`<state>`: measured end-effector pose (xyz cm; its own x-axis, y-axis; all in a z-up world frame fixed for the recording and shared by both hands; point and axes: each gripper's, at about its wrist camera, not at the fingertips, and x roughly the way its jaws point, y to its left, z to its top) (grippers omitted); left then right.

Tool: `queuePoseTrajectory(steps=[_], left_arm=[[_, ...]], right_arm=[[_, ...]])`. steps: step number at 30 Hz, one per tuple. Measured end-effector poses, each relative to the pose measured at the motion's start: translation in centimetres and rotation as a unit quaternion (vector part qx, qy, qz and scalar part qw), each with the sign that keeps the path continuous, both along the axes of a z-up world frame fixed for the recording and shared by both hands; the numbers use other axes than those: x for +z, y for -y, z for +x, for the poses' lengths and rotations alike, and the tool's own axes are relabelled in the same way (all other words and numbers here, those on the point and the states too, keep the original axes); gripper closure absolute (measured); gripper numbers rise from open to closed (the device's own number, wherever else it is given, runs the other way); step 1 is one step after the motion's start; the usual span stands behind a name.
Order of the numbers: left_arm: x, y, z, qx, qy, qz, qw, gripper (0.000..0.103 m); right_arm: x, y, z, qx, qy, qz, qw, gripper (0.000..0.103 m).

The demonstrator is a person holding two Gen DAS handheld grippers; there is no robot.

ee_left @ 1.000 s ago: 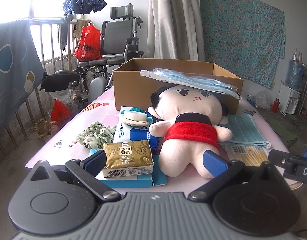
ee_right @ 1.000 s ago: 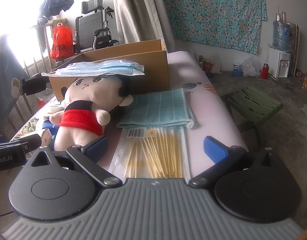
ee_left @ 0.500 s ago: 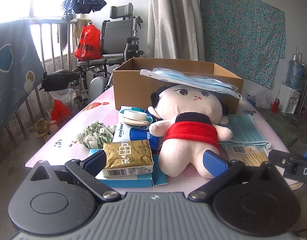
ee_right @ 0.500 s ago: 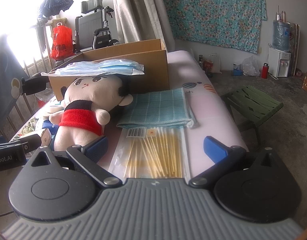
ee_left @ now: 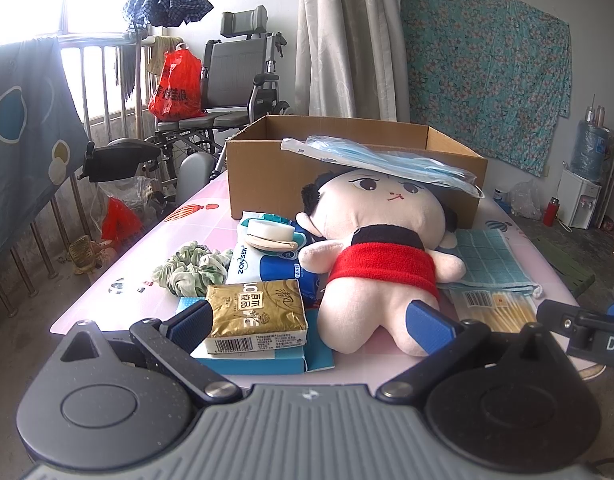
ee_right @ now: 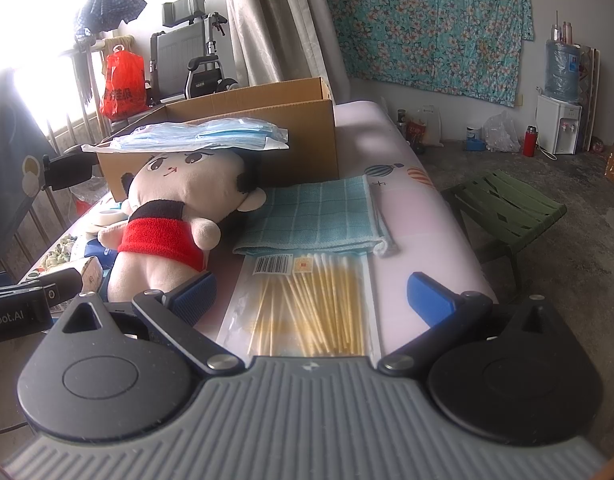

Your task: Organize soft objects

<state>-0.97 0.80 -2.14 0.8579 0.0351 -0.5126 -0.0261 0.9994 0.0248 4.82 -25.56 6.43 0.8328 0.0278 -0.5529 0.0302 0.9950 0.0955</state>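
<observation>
— Holding both claws wide and empty, I see the left claw point(ee_left: 311, 320) facing the plush doll point(ee_left: 381, 256).
— The right claw point(ee_right: 313, 292) hangs over the cotton swabs point(ee_right: 307, 300); the doll lies on the surface point(ee_right: 407, 216), against the cardboard box point(ee_right: 267, 136).

Both wrist views low, near table edge, sharing plush doll point(ee_left: 381, 256)

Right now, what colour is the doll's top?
Red, with a black band above it, on the doll. It shows best in the left wrist view.
</observation>
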Motion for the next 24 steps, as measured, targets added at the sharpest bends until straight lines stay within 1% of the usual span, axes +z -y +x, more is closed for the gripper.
queuePoseTrajectory(steps=[14, 19, 24], left_arm=[[0.0, -0.1, -0.1, 0.002, 0.002, 0.002, 1.0, 0.0], [0.2, 0.0, 0.2, 0.014, 0.0, 0.008, 0.9999, 0.0], [0.7, -0.2, 0.4, 0.036, -0.003, 0.015, 0.9993, 0.0]], right_arm=[[0.0, 0.1, 0.0, -0.001, 0.0, 0.0, 1.0, 0.001], [0.6, 0.3, -0.4, -0.008, 0.015, -0.005, 1.0, 0.001], [1.0, 0.4, -0.4, -0.007, 0.015, -0.003, 1.0, 0.001]])
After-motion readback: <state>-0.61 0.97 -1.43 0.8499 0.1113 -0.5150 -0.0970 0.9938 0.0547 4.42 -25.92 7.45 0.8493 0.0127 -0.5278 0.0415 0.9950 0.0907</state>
